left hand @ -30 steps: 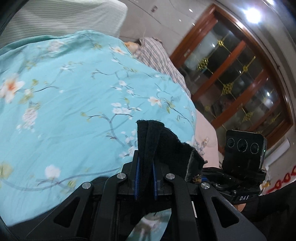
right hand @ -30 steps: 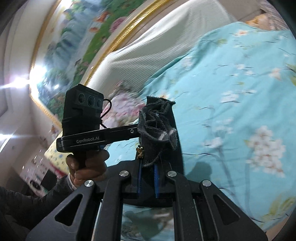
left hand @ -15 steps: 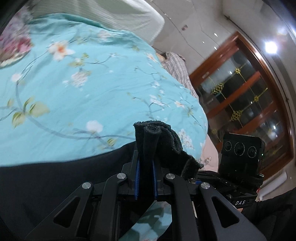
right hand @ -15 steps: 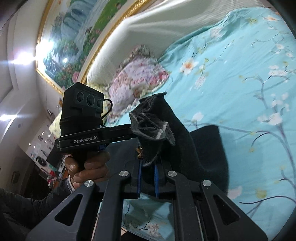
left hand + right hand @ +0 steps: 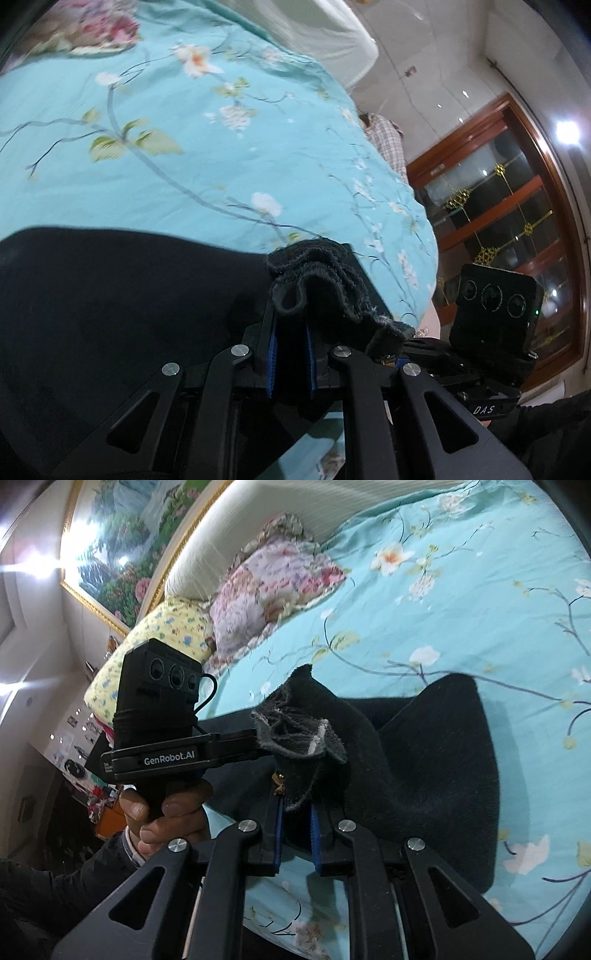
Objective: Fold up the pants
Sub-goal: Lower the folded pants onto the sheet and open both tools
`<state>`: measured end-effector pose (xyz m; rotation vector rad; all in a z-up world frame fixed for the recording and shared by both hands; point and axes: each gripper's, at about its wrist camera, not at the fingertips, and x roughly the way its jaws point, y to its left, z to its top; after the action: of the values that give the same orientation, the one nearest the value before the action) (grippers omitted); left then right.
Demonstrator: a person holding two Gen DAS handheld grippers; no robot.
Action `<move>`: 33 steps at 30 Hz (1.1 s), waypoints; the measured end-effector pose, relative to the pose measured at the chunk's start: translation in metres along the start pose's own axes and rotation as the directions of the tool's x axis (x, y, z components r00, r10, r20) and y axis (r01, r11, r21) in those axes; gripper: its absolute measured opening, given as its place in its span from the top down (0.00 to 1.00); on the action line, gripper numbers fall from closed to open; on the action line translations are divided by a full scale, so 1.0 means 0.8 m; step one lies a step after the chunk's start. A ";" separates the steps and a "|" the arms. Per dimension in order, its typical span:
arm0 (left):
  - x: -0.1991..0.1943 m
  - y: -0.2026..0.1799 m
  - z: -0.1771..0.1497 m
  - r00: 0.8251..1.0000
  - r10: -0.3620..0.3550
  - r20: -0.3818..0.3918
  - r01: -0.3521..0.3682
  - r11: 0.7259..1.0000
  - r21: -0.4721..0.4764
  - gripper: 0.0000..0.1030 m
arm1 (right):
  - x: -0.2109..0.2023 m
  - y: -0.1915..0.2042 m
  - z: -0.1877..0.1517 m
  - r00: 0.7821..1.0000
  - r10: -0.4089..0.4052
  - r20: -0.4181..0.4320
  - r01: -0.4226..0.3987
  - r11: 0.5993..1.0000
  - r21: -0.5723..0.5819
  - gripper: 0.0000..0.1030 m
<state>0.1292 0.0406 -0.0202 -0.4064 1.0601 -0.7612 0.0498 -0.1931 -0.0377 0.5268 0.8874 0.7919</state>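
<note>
The black pants (image 5: 110,295) lie partly on the turquoise flowered bedspread (image 5: 184,147). My left gripper (image 5: 290,325) is shut on a bunched edge of the pants, with fabric sticking out above the blue pads. My right gripper (image 5: 297,812) is shut on another bunched edge of the pants (image 5: 436,760), which drape to the right over the bedspread (image 5: 461,602). The two grippers are close side by side: the right one shows in the left wrist view (image 5: 495,321) and the left one shows in the right wrist view (image 5: 159,720).
A pink flowered pillow (image 5: 273,579) and a yellow pillow (image 5: 155,635) lie at the white headboard (image 5: 295,513). A striped cloth (image 5: 388,140) lies at the bed's far edge. A wooden glass-door cabinet (image 5: 509,206) stands beyond the bed.
Both grippers have moved down toward the bed with the pants edge held. More of the black pants now lies spread on the bedspread below them.
</note>
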 end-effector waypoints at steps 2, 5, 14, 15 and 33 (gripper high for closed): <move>-0.003 0.009 -0.003 1.000 0.006 0.004 -0.006 1.000 -0.023 0.90 | 0.008 0.002 -0.001 1.000 -0.011 -0.013 0.011 1.000 -0.007 0.85; -0.008 0.024 -0.010 1.000 0.009 0.016 -0.008 0.998 -0.063 0.90 | 0.017 0.001 -0.003 0.999 -0.020 -0.039 0.020 1.000 -0.004 0.84; -0.043 0.054 -0.034 0.996 0.049 0.077 -0.037 0.988 -0.149 0.88 | 0.033 0.013 -0.009 0.996 -0.007 -0.093 0.003 0.999 -0.037 0.55; -0.050 0.057 -0.037 0.994 0.064 0.090 -0.048 0.985 -0.164 0.86 | 0.035 0.015 -0.009 0.995 -0.006 -0.097 0.002 0.999 -0.039 0.54; -0.197 0.097 -0.128 0.889 0.352 0.293 -0.204 0.877 -0.434 0.53 | 0.070 0.095 0.035 0.989 0.060 -0.136 -0.086 0.979 -0.187 0.46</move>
<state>0.0227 0.2137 -0.0170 -0.6911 0.8879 -0.1871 0.0656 -0.1052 0.0030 0.3414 0.9036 0.9771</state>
